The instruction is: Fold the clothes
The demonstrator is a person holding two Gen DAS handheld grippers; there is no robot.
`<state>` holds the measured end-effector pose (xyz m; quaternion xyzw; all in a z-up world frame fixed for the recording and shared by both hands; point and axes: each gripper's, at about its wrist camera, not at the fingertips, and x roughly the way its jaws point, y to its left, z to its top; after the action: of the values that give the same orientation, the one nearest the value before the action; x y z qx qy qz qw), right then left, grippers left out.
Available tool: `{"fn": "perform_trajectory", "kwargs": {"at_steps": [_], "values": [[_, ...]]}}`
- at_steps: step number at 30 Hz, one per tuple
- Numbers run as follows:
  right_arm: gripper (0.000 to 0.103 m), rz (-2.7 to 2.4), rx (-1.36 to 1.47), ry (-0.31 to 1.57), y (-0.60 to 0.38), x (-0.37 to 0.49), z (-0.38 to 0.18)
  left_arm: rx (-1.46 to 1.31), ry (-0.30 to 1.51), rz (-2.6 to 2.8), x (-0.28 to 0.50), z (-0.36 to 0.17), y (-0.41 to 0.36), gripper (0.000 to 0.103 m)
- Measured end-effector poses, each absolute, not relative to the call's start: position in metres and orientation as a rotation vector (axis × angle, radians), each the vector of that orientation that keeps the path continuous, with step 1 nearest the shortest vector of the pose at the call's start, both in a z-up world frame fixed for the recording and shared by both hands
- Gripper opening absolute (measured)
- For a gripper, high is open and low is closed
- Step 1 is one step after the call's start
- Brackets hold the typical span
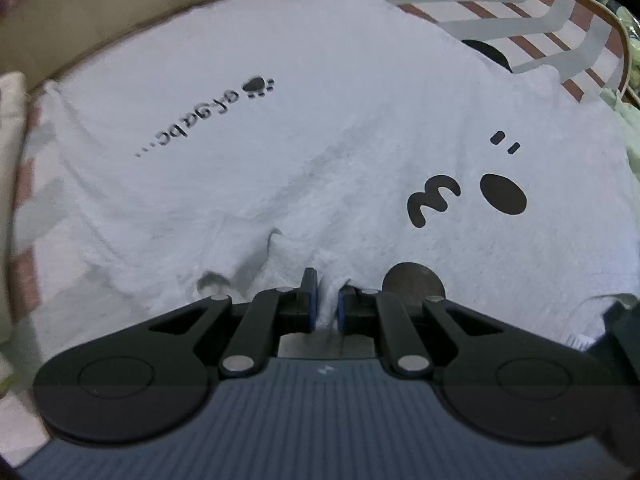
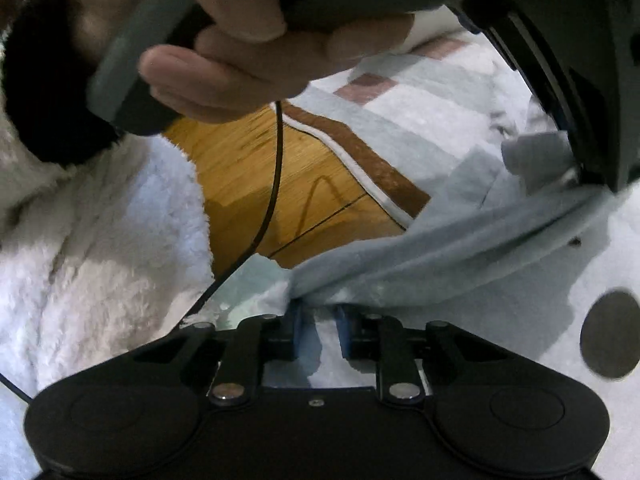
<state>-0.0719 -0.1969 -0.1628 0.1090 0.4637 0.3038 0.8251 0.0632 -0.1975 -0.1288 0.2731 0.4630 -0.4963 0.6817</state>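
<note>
Nearest the left wrist camera, the left gripper [image 1: 325, 300] is clenched on a pinch of the white fleece garment [image 1: 280, 128], a ridge of pile squeezed between its blue pads [image 1: 313, 300]; the grip sits at the garment's near edge, presumably so that edge can be carried over as a fold. Beyond the fingers the garment lies spread flat on a striped blanket [image 1: 532, 36], printed side up, with a paw mark and lettering [image 1: 208, 116] to the left and a cartoon face [image 1: 468, 196] to the right, which suggests the folding is at an early stage. From the right wrist camera, the right gripper [image 2: 320, 336] has fleece between its narrowed jaws, but whether the pads [image 2: 344, 336] actually press it I cannot tell. Just past it a grey-blue cloth edge [image 2: 420, 252] stretches up to the other gripper's body at upper right, taut as if pulled between both tools. Farther off are a wooden floor [image 2: 280, 184], a thin black cable [image 2: 276, 184], and the person's hand [image 2: 240, 60] wrapped round the handle
</note>
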Motion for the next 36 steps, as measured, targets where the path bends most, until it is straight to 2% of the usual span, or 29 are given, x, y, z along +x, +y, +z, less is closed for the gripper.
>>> {"fn": "perform_trajectory", "kwargs": {"at_steps": [6,7,9,11,12,15,17,20,24,27,28,29,31,33,34,35,36], "values": [[0.023,0.656,0.201,0.998,-0.187,-0.072,-0.158,0.728,0.967,-1.151,0.065,-0.116,-0.198,0.012],[0.023,0.659,0.203,1.002,-0.185,-0.069,-0.158,0.732,0.951,-1.148,0.067,-0.111,-0.195,0.015],[0.023,0.663,0.207,1.008,-0.182,-0.065,-0.159,0.715,0.909,-1.107,0.071,-0.103,-0.184,0.028],[0.023,0.665,0.206,1.01,-0.182,-0.066,-0.159,0.69,0.867,-1.004,0.079,-0.097,-0.169,0.058],[0.023,0.671,0.19,1.005,-0.179,-0.067,-0.159,0.664,0.841,-0.922,0.085,-0.095,-0.16,0.062],[0.024,0.695,0.078,0.983,-0.164,-0.074,-0.157,0.478,0.827,-0.806,0.108,-0.093,-0.129,0.062],[0.024,0.696,0.037,0.981,-0.158,-0.076,-0.155,0.286,0.98,-0.878,0.128,-0.11,-0.111,0.062],[0.023,0.694,0.15,0.997,-0.172,-0.071,-0.159,0.151,1.144,-0.878,0.136,-0.135,-0.097,0.062],[0.025,0.693,0.206,1.009,-0.183,-0.072,-0.158,0.124,1.154,-0.932,0.112,-0.137,-0.085,0.063],[0.035,0.687,0.292,1.022,-0.208,-0.074,-0.148,0.164,1.141,-0.986,0.09,-0.135,-0.086,0.063],[0.037,0.676,0.33,1.017,-0.22,-0.074,-0.143,0.19,1.133,-1.001,0.083,-0.134,-0.088,0.066],[0.038,0.643,0.373,0.998,-0.237,-0.076,-0.138,0.243,1.12,-1.0,0.073,-0.136,-0.092,0.075],[0.043,0.535,0.462,0.959,-0.275,-0.078,-0.127,0.391,1.094,-0.999,0.049,-0.144,-0.102,0.083],[0.043,0.426,0.506,0.92,-0.31,-0.079,-0.119,0.547,1.095,-1.038,0.027,-0.155,-0.111,0.079],[0.044,0.384,0.503,0.906,-0.321,-0.08,-0.116,0.586,1.084,-1.059,0.019,-0.156,-0.112,0.067],[0.045,0.352,0.496,0.897,-0.329,-0.081,-0.114,0.607,1.067,-1.081,0.013,-0.155,-0.113,0.048],[0.045,0.331,0.49,0.889,-0.336,-0.083,-0.112,0.591,1.065,-1.109,0.01,-0.153,-0.112,0.035]]}}
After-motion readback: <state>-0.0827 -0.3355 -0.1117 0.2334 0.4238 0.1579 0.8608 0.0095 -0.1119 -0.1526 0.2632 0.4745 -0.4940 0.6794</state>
